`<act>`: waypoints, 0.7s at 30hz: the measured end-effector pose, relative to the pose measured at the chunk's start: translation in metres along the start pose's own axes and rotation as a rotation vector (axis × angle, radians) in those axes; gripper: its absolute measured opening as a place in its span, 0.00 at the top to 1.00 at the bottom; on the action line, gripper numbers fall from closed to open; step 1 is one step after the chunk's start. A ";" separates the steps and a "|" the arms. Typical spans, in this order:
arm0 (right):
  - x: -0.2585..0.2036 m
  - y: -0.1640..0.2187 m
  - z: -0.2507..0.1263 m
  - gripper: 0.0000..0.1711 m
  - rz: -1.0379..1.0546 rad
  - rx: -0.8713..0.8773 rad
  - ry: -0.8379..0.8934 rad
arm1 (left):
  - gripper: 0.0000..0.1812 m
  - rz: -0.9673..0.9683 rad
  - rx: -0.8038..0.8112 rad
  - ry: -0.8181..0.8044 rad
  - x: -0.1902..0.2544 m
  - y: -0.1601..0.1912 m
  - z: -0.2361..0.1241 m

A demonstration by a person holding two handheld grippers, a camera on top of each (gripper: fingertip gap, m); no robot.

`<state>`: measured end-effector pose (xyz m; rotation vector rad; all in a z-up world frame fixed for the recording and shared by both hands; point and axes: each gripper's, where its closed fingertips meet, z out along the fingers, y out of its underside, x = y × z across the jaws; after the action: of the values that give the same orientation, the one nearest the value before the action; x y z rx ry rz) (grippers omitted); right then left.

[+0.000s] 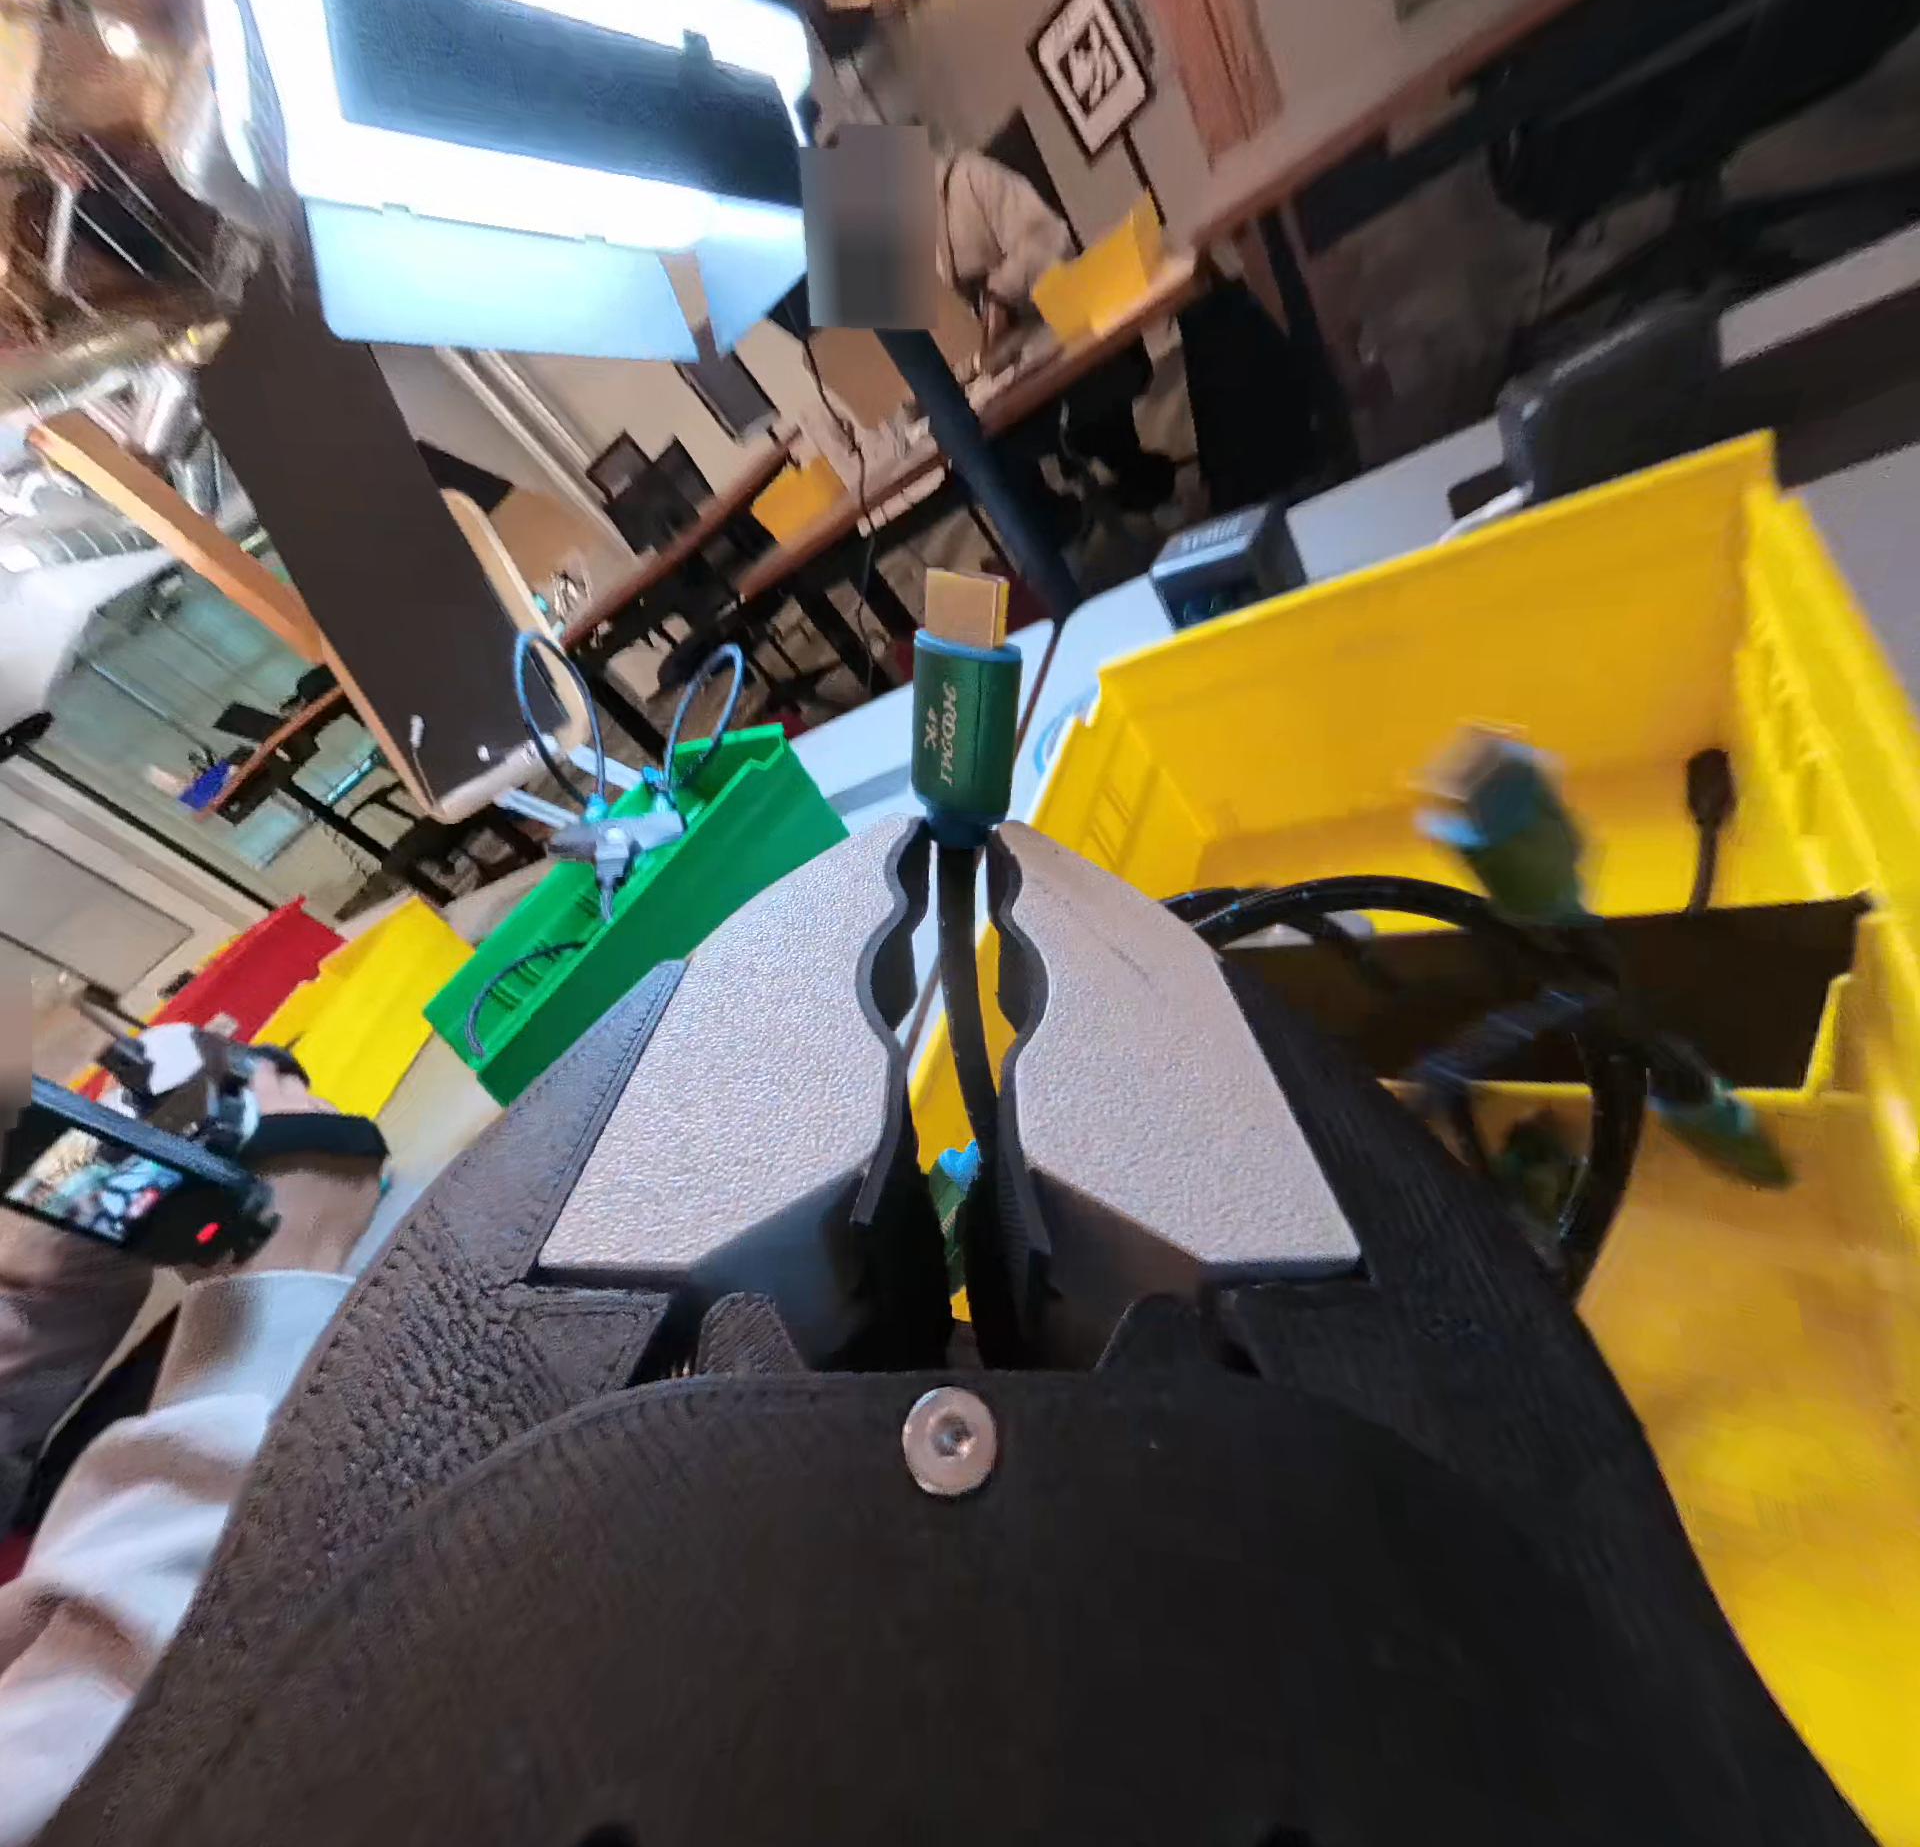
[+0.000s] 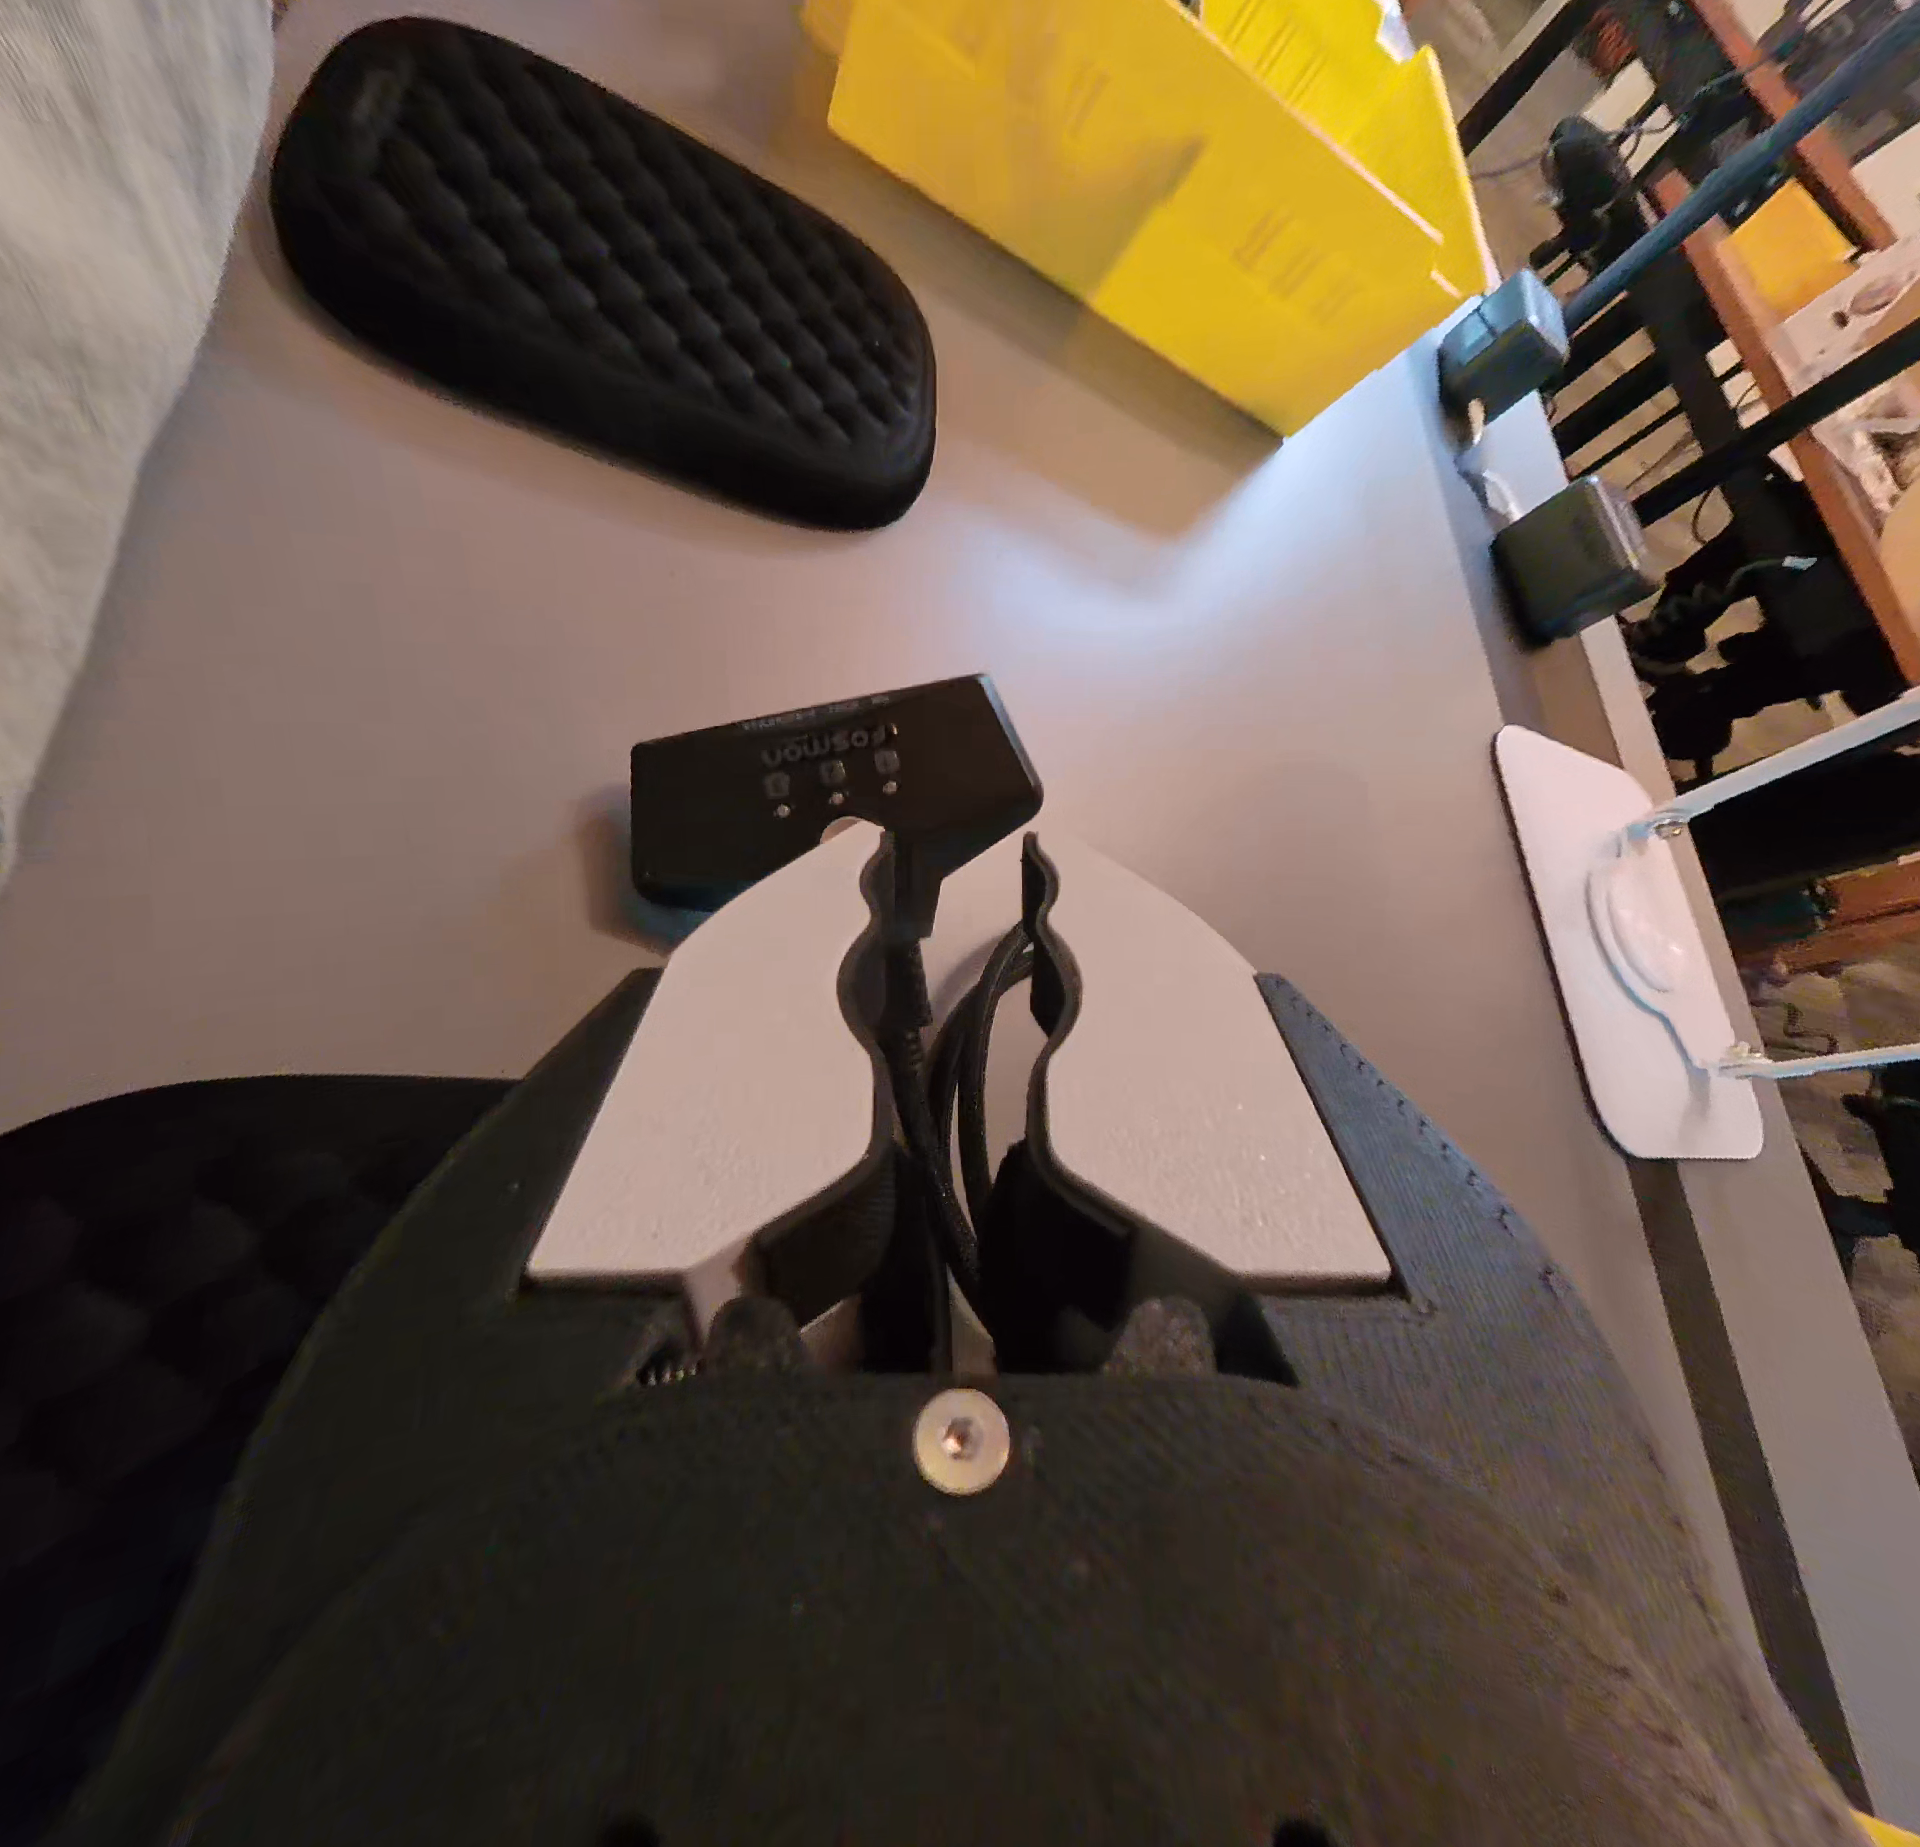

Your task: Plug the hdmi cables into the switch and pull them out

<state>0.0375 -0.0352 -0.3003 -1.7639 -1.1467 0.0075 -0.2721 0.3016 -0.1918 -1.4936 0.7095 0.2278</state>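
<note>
My left gripper (image 1: 956, 841) is shut on a black HDMI cable (image 1: 961, 976), just below its green plug (image 1: 964, 727). The plug stands upright past the fingertips in the air, gold connector on top. More green-plugged cables (image 1: 1517, 841) lie blurred in the yellow bin (image 1: 1455, 675) to the right. My right gripper (image 2: 951, 852) hovers over the black switch (image 2: 831, 779) on the grey table (image 2: 1195, 654). Its jaws stand apart. The switch's own black cable (image 2: 904, 987) runs between them, close to the left finger.
A black padded wrist rest (image 2: 613, 270) lies beyond the switch, with yellow bins (image 2: 1091, 156) behind it. Two black adapters (image 2: 1569, 550) and a white stand base (image 2: 1621, 945) sit along the table's right edge. A green bin (image 1: 644, 893) holds tools. A person's hand (image 1: 301, 1163) holds a black device at the left. Across from one pair of fingers to the other is roughly 45 cm.
</note>
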 end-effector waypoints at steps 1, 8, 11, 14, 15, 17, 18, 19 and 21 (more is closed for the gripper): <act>0.000 -0.002 -0.001 0.86 -0.005 0.005 0.007 | 0.94 -0.008 0.029 0.004 -0.002 -0.009 -0.004; -0.001 0.000 -0.002 0.86 -0.033 -0.027 0.036 | 0.95 -0.090 0.188 0.036 -0.023 -0.047 -0.005; 0.000 0.003 -0.006 0.86 -0.034 -0.040 0.049 | 0.95 -0.102 0.245 0.025 -0.034 -0.060 -0.008; 0.000 0.003 -0.009 0.87 -0.029 -0.036 0.065 | 0.94 -0.273 0.306 0.122 -0.037 -0.072 -0.011; 0.000 0.003 -0.010 0.87 -0.029 -0.036 0.070 | 0.95 -0.359 0.310 0.170 -0.038 -0.072 -0.011; 0.001 0.004 -0.011 0.87 -0.030 -0.037 0.079 | 0.95 -0.513 0.286 0.249 -0.039 -0.063 -0.005; 0.001 0.005 -0.012 0.87 -0.031 -0.038 0.082 | 0.95 -0.567 0.264 0.268 -0.039 -0.055 0.000; 0.000 0.005 -0.012 0.87 -0.032 -0.039 0.084 | 0.95 -0.619 0.236 0.290 -0.038 -0.044 0.005; 0.000 0.006 -0.013 0.87 -0.034 -0.040 0.090 | 0.94 -0.759 0.214 0.371 -0.030 -0.028 0.011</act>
<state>0.0477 -0.0448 -0.2980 -1.7616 -1.1181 -0.1153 -0.2769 0.3178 -0.1531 -1.5071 0.3920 -0.6951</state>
